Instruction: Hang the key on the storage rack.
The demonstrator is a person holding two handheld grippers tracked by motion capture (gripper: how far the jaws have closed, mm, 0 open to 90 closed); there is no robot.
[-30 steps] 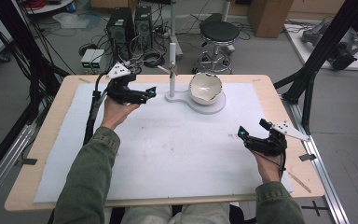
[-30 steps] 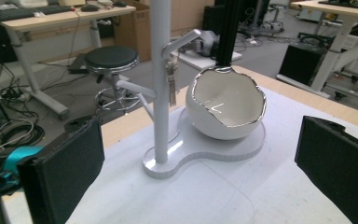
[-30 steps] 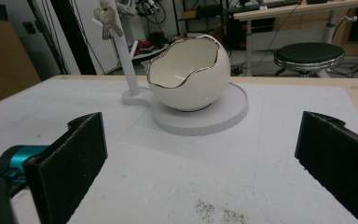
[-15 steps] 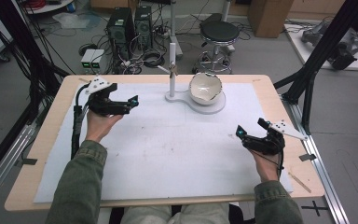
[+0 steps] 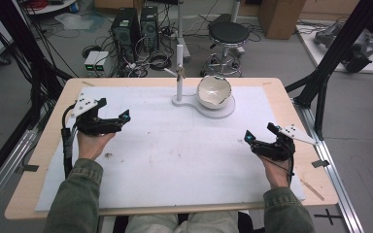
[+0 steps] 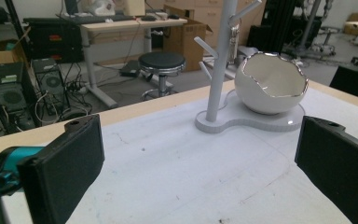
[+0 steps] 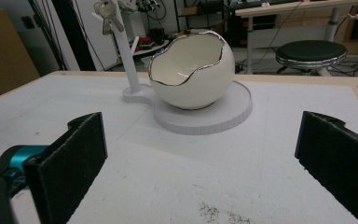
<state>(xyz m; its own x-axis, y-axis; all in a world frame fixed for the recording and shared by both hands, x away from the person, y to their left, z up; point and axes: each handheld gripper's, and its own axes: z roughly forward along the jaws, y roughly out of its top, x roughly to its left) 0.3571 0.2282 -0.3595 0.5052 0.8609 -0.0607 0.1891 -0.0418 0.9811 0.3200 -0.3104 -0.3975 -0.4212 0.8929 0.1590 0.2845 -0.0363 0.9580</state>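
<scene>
The left gripper (image 5: 121,116) is hovering over the left part of the desk (image 5: 272,85), released, its jaws standing wide apart with nothing between them. It is pointing toward the stand (image 6: 219,70), which is sitting well apart from it at the far middle of the white mat (image 5: 175,155). The right gripper (image 5: 248,138) is hanging over the right part of the mat, also released and empty, and it is facing the bowl (image 7: 191,70) from a fair way off.

The bowl, white and shaped like a cracked eggshell with a silvery rim, is resting upright on the round plate of the stand's base (image 7: 233,114). As far as its inside is showing, it is empty. Just beside it the thin post is rising from the same base, and a bunch of keys (image 7: 105,16) is hanging from one of the post's pegs, up near the top.

Judging by how things are lying, no grasp is under way: both hands are holding back near the desk's sides, and neither gripper is touching anything. If the work is hanging the keys on the stand, that part is looking done. If it is dropping them into the bowl, all of it is remaining, starting with a reach to the peg.
</scene>
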